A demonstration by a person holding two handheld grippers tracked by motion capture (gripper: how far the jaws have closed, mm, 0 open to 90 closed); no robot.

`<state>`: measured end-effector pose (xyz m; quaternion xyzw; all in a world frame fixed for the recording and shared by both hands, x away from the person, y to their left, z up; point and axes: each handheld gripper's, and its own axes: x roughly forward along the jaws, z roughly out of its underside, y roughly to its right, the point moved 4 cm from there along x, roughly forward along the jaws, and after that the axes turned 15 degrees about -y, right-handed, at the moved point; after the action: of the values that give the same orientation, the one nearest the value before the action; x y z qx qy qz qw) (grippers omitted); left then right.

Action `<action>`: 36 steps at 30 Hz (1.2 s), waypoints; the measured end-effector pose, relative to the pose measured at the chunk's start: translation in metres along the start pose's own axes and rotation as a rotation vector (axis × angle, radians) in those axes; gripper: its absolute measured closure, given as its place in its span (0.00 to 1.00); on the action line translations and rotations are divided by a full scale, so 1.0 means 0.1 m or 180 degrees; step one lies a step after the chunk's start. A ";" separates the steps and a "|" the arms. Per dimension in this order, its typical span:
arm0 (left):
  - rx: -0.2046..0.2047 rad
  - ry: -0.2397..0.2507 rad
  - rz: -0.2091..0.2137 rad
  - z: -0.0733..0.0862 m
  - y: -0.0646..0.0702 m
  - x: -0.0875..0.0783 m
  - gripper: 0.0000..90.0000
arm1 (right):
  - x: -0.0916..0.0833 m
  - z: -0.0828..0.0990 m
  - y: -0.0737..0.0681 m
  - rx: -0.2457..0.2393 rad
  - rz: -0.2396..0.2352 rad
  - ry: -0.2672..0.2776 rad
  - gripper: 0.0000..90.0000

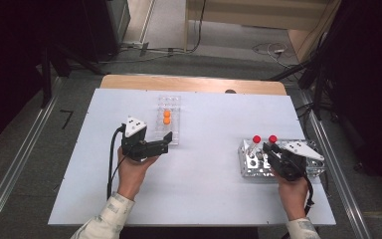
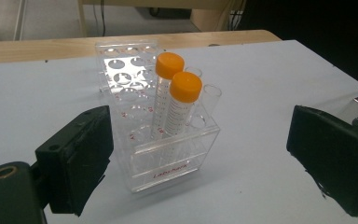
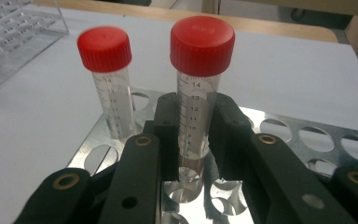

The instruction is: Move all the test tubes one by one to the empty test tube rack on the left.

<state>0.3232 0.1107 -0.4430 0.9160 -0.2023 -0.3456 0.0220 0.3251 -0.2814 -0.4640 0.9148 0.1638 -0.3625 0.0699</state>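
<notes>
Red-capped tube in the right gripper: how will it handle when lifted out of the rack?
Red-capped tube looks empty, so probably light. Clear smooth wall may slip between the right gripper pads. Tall and narrow: apt to tip or roll outside the metal rack.

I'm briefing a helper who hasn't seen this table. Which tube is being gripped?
Find the shiny metal rack at the table's right edge. Two clear tubes with red caps stand in it; the gripped red-capped tube sits between the right gripper pads, while the free red-capped tube stands untouched.
</notes>
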 end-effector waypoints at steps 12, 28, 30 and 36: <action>-0.0005 0.0014 -0.0026 0.00 0.00 -0.01 0.09 | -0.48 -0.18 0.02 0.0042 -0.0133 0.0352 0.79; 0.0020 0.0004 -0.0043 0.00 0.01 -0.01 0.09 | -0.61 -0.17 -0.17 -0.0114 -0.0346 0.0299 0.79; 0.0016 0.0005 -0.0044 0.00 0.01 0.00 0.09 | -0.60 -0.17 -0.21 -0.0132 -0.0384 0.0291 0.79; 0.0016 -0.0003 -0.0047 0.01 0.02 0.00 0.09 | -0.58 -0.21 -0.35 -0.0220 -0.0466 0.0282 0.79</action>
<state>0.3222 0.1087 -0.4434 0.9174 -0.1964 -0.3457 0.0170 0.2866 -0.2583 -0.4095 0.9125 0.2457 -0.3200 0.0674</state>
